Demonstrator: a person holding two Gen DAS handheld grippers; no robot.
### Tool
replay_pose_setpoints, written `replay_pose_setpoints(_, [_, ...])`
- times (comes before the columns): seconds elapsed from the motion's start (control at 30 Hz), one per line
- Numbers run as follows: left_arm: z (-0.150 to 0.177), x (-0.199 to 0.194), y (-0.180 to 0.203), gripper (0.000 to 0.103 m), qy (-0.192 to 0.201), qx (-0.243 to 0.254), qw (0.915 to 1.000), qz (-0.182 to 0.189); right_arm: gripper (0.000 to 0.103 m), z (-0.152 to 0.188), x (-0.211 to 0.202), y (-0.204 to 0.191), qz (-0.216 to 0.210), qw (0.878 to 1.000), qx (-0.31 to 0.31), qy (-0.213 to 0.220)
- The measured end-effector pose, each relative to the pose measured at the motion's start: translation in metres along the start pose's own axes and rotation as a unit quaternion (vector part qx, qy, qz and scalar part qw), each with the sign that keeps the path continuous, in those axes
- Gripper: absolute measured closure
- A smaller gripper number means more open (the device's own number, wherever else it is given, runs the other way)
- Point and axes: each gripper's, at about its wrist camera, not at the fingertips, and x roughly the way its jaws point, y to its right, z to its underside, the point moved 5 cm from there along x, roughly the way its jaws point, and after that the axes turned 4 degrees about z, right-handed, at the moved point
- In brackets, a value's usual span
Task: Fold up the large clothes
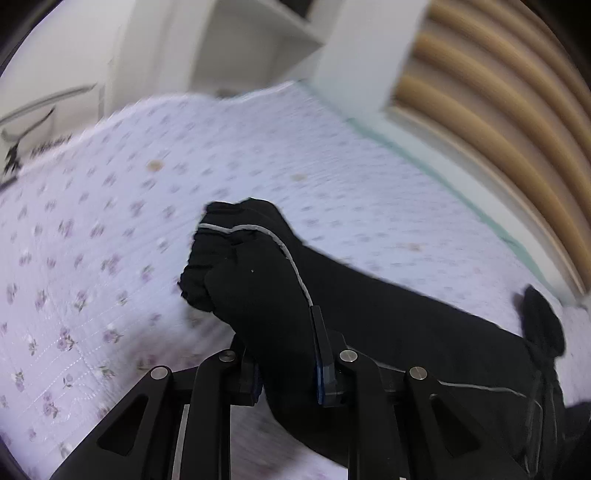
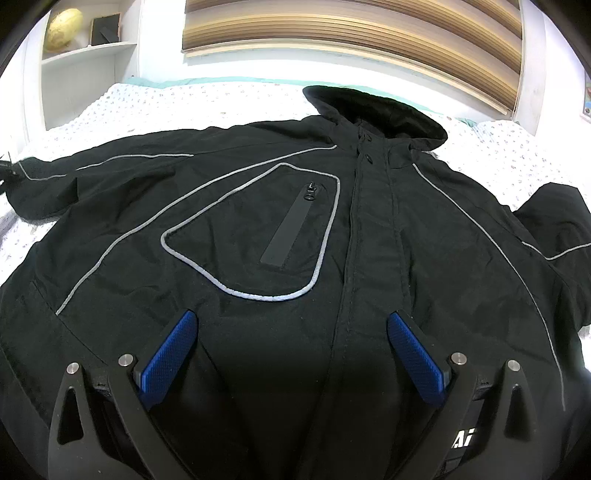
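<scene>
Black jacket (image 2: 280, 236), spread front side up on the bed (image 2: 147, 107), with the hood (image 2: 376, 110) toward the ribbed wooden headboard (image 2: 351, 33). Grey piping (image 2: 255, 291) around a chest pocket, with a zipper strip (image 2: 291, 229) inside that outline. One sleeve (image 2: 48, 177) stretched out from the jacket toward the white shelf (image 2: 88, 55) side, the other sleeve (image 2: 554, 229) bunched at the opposite side.

Right claw (image 2: 291, 354) above the lower front of the jacket, wide open, blue pads (image 2: 170, 358) well apart and holding nothing (touching the cloth or not: cannot tell).

Left claw (image 1: 286, 354) closed narrow on the end of a sleeve (image 1: 251, 280), black cloth pinched between the two fingers and bulging forward past the tips. Grey piping line (image 1: 291, 262) over that bunched cloth. Rest of the sleeve running from the claw back toward the jacket body, lying on the bed sheet (image 1: 110, 221) with small purple flowers. Left view blurred, so small details not clear.

Yellowish globe (image 2: 62, 29) and dark frame (image 2: 106, 28) on the shelf, beside the headboard.
</scene>
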Motion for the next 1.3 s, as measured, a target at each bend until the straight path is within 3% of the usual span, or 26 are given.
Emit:
replay_pose_setpoints(0.13, [-0.016, -0.037, 0.063, 0.083, 0.03, 0.056, 0.9969, 0.046, 0.0, 0.0, 0.0, 0.0, -0.003, 1.0, 0.004, 0.0])
replay_pose_setpoints(0.27, [-0.011, -0.088, 0.162, 0.083, 0.047, 0.132, 0.9827, 0.121, 0.0, 0.0, 0.001, 0.001, -0.008, 1.0, 0.01, -0.001])
replay_pose_setpoints(0.33, [0.01, -0.106, 0.205, 0.083, 0.042, 0.168, 0.9736, 0.149, 0.0, 0.0, 0.001, 0.002, -0.01, 1.0, 0.012, -0.002])
replay_pose_setpoints(0.47, [0.061, -0.112, 0.299, 0.083, -0.009, 0.221, 0.9502, 0.22, 0.0, -0.001, 0.001, 0.002, -0.009, 1.0, 0.013, -0.003])
replay_pose_setpoints(0.57, [0.113, -0.083, 0.34, 0.083, -0.07, 0.256, 0.94, 0.214, 0.0, -0.001, 0.001, 0.002, -0.009, 1.0, 0.013, -0.002])
replay_pose_setpoints(0.67, [0.16, -0.047, 0.352, 0.083, -0.142, 0.257, 0.9321, 0.212, 0.0, -0.001, 0.001, 0.002, -0.01, 1.0, 0.014, 0.0])
replay_pose_setpoints(0.77, [0.215, -0.009, 0.355, 0.08, -0.227, 0.274, 0.9138, 0.196, 0.0, 0.0, 0.002, 0.002, -0.01, 1.0, 0.017, 0.001])
replay_pose_setpoints(0.83, [0.228, 0.004, 0.343, 0.079, -0.246, 0.285, 0.9072, 0.188, 0.0, 0.0, 0.003, 0.002, -0.009, 1.0, 0.017, 0.0])
replay_pose_setpoints(0.9, [0.228, -0.005, 0.344, 0.067, -0.248, 0.288, 0.9028, 0.201, 0.0, 0.001, 0.004, 0.001, -0.008, 1.0, 0.015, -0.004])
replay_pose_setpoints(0.93, [0.225, -0.011, 0.345, 0.056, -0.256, 0.282, 0.8993, 0.215, 0.0, 0.001, 0.003, 0.001, -0.009, 1.0, 0.014, -0.008])
replay_pose_setpoints(0.97, [0.22, -0.023, 0.344, 0.052, -0.266, 0.271, 0.8955, 0.232, 0.0, 0.001, 0.003, 0.0, -0.011, 1.0, 0.012, -0.013])
replay_pose_setpoints(1.1, [0.2, -0.071, 0.331, 0.052, -0.294, 0.25, 0.8835, 0.266, 0.0, -0.004, -0.001, 0.003, -0.031, 0.998, 0.018, -0.047])
replay_pose_setpoints(1.2, [0.175, -0.115, 0.311, 0.052, -0.274, 0.257, 0.8849, 0.275, 0.0, -0.025, -0.029, 0.003, -0.104, 0.992, 0.053, -0.037])
replay_pose_setpoints(1.3, [0.145, -0.158, 0.285, 0.052, -0.228, 0.279, 0.9055, 0.225, 0.0, -0.058, -0.038, -0.011, -0.161, 0.983, 0.078, -0.049])
